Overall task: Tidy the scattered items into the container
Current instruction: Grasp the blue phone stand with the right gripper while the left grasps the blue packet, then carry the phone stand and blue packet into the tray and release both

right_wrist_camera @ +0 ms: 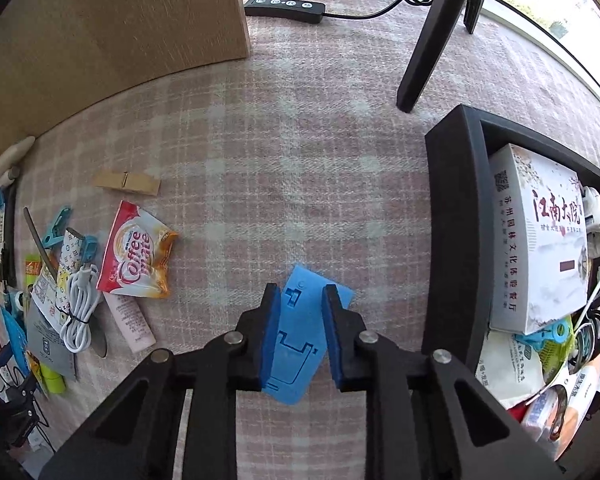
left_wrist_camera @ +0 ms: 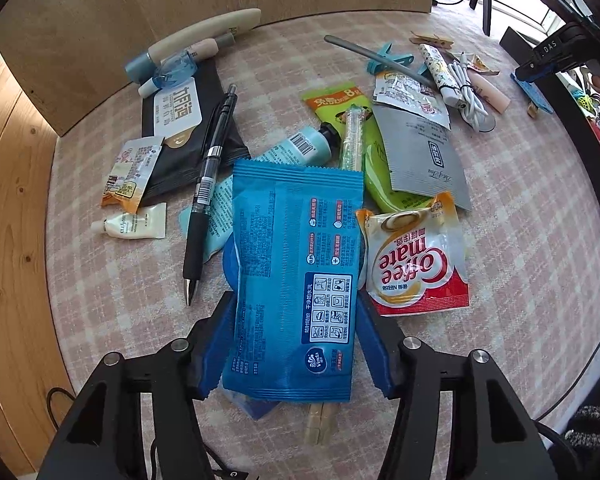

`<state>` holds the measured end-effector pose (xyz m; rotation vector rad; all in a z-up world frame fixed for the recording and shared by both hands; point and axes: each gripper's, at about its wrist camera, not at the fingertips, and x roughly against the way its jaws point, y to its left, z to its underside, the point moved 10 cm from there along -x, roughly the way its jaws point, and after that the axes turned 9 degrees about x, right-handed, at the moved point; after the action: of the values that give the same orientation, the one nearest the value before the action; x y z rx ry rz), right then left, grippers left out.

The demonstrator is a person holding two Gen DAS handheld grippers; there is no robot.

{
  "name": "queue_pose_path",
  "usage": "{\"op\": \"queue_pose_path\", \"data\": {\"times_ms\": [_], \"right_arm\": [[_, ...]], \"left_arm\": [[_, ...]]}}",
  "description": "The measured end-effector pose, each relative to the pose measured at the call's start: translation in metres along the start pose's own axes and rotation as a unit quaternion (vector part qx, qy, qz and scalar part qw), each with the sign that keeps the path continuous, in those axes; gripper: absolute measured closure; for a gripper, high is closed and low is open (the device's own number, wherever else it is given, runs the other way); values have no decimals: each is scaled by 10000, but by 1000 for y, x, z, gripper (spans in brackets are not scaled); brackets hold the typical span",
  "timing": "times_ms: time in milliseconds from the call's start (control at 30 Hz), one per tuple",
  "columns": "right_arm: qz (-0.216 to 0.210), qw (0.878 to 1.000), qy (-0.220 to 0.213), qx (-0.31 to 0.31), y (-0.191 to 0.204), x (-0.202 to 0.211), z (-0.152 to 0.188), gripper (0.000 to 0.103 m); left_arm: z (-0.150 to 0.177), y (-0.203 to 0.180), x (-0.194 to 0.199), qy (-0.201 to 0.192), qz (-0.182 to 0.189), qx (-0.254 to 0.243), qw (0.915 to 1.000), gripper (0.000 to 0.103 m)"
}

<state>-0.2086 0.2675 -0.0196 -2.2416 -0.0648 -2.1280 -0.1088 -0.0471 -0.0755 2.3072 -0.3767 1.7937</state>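
The left hand-held gripper [left_wrist_camera: 296, 344] is clamped on a blue plastic wet-wipe packet [left_wrist_camera: 296, 280] above the clutter on the checked-cloth counter [left_wrist_camera: 520, 280]. The right hand-held gripper [right_wrist_camera: 298, 340] grips a flat blue foam piece [right_wrist_camera: 300, 340], just beside the black rectangular container [right_wrist_camera: 456, 240]. Both are mid-carry; next, each needs moving over the container's rim and releasing.
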Motion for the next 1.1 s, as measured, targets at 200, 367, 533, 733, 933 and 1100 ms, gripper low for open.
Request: {"op": "queue_pose_path", "data": {"times_ms": [200, 367, 533, 733, 933, 1100], "right_arm": [[-59, 9999, 95, -6, -10, -1, 3, 87], [64, 10000, 59, 16, -17, -2, 20, 54], [193, 9994, 288, -15, -13, -16, 26, 50], [-5, 9991, 400, -171, -25, -49, 26, 62], [-185, 9992, 252, -267, -43, -48, 29, 68], [-308, 9989, 120, -344, -58, -41, 33, 68]], "left_arm": [[2, -5, -1, 5, 7, -16, 10000, 51], [-1, -8, -1, -8, 21, 11, 10000, 51], [-4, 3, -1, -21, 30, 48, 10000, 52], [-1, 9, 2, -59, 68, 109, 9999, 57], [23, 49, 30, -92, 138, 206, 9996, 72], [41, 62, 51, -112, 83, 253, 9996, 75]]}}
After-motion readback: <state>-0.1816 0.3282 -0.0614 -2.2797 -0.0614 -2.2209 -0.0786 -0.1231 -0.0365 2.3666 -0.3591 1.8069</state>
